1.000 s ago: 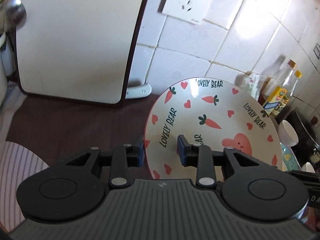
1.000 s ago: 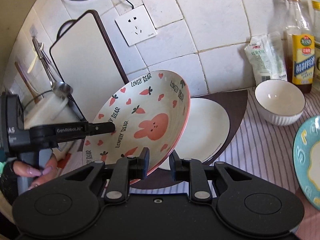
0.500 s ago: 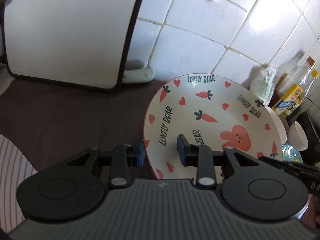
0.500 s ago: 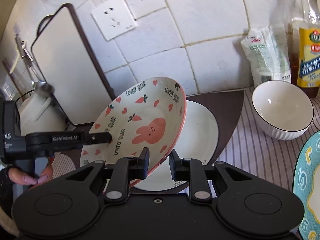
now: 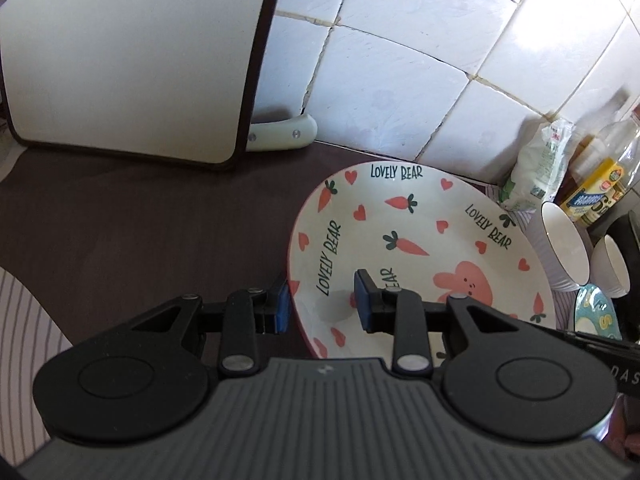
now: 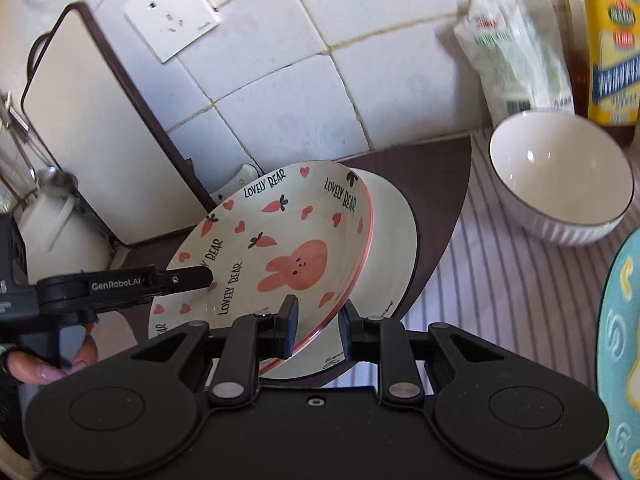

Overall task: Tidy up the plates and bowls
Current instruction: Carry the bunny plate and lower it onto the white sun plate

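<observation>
A white carrot-and-bunny "Lovely Bear" plate (image 5: 416, 248) (image 6: 280, 248) is tilted low over a plain white plate (image 6: 392, 248) on the dark mat. My left gripper (image 5: 322, 304) straddles its left rim, one finger inside and one outside, and it also shows in the right wrist view (image 6: 192, 280). My right gripper (image 6: 318, 330) straddles the plate's near rim. Both sets of jaws stand apart around the rim. A white ribbed bowl (image 6: 560, 180) (image 5: 564, 248) sits to the right. A teal plate (image 6: 620, 340) (image 5: 596, 316) lies at far right.
A white cutting board (image 5: 128, 56) (image 6: 92, 132) leans on the tiled wall, a knife handle (image 5: 280, 136) behind it. Oil bottles (image 6: 608, 48) and a bag (image 6: 516, 60) stand at the back right. A second white bowl (image 5: 612, 268) sits beside the ribbed one. A utensil jug (image 6: 56, 232) stands far left.
The bunny plate has come down and forward, from well above the counter to low over the white plate. Both grippers moved down with it, still at its rim.
</observation>
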{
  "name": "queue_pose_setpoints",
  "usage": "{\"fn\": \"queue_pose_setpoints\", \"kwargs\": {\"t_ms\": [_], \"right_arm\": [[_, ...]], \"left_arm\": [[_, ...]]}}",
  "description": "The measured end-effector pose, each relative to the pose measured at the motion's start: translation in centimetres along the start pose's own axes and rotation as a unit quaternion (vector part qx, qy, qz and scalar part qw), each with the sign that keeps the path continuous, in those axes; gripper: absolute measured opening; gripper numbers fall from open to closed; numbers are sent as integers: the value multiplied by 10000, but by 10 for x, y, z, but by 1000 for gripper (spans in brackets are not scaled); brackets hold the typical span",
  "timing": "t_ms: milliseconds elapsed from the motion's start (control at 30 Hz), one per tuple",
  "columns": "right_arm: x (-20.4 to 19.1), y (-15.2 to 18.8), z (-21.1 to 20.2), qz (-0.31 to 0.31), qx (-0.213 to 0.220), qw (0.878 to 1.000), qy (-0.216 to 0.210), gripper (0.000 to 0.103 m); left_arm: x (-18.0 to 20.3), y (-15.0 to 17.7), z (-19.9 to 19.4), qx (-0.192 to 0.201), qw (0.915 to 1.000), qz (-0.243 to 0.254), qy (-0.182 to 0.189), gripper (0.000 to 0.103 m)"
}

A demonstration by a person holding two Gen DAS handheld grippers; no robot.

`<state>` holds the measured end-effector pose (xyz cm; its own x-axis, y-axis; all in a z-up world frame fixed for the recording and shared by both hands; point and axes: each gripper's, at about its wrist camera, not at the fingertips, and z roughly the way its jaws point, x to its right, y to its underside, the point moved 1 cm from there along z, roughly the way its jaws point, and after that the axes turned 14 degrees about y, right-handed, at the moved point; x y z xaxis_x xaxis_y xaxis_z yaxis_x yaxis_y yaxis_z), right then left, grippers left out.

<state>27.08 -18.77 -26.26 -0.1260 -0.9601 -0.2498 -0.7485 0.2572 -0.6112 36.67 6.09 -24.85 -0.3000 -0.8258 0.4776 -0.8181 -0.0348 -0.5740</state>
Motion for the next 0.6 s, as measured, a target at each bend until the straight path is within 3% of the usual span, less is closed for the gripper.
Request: {"fn": "queue_pose_setpoints", "kwargs": {"t_ms": [467, 600], "right_arm": [[-1, -13, 9, -65, -150, 9996, 246, 26], [-5, -16, 9, -169, -255, 9987, 402, 26]], "left_arm": [[12, -2, 11, -344, 9991, 189, -156, 29], [11, -3, 12, -501, 9987, 51, -100, 29]]}}
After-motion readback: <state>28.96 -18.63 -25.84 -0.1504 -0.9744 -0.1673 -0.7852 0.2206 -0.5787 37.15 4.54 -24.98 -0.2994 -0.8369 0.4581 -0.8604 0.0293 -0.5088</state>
